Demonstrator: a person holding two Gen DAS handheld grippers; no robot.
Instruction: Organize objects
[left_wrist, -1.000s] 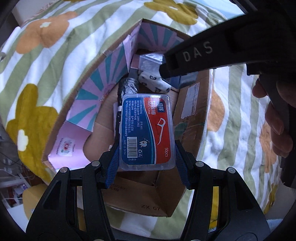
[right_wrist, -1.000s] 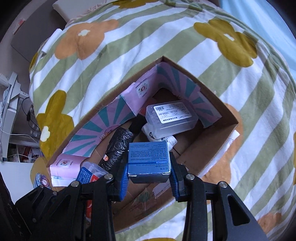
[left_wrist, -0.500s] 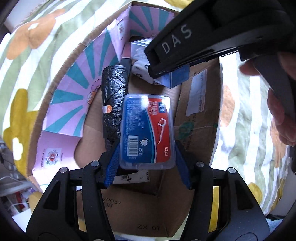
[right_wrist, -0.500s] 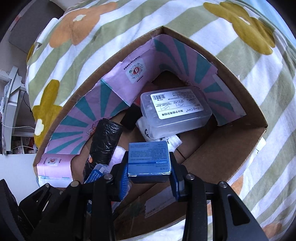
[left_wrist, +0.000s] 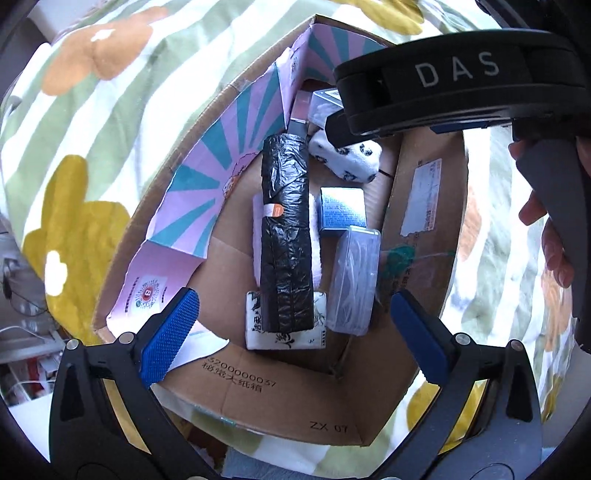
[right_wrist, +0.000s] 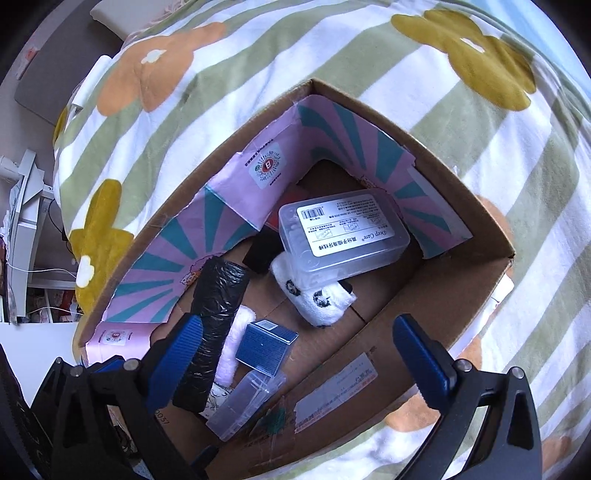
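The striped blanket (right_wrist: 184, 122) with big orange and yellow flowers covers the surface, and on it stands the open cardboard box (right_wrist: 476, 280), which is the landmark here. Its inner walls carry a pink paper with teal rays (left_wrist: 218, 177). Inside the box, along the middle of the floor, lies a long black plastic roll (left_wrist: 286, 236), the biggest thing in it. In the far corner of the box a clear case with a white label (right_wrist: 343, 232) leans on a white cloth with panda faces (right_wrist: 321, 299). Near the front wall, a clear flat floss case (left_wrist: 354, 278) lies just beside the black roll, on its right in the left wrist view. A small blue box (left_wrist: 341, 210) lies on the box floor just past this case, also right of the roll. Under the near end of the roll a white packet with black drawings (left_wrist: 284, 332) shows. The left gripper (left_wrist: 295, 332) hangs over the near part of the box; its jaws are opening, already wide, with nothing pressed between the blue pads. The right gripper (right_wrist: 295, 347) is above the near part of the box too, jaws also opening and wide, holding nothing. A hand (left_wrist: 554, 229) holds the right gripper's handle.
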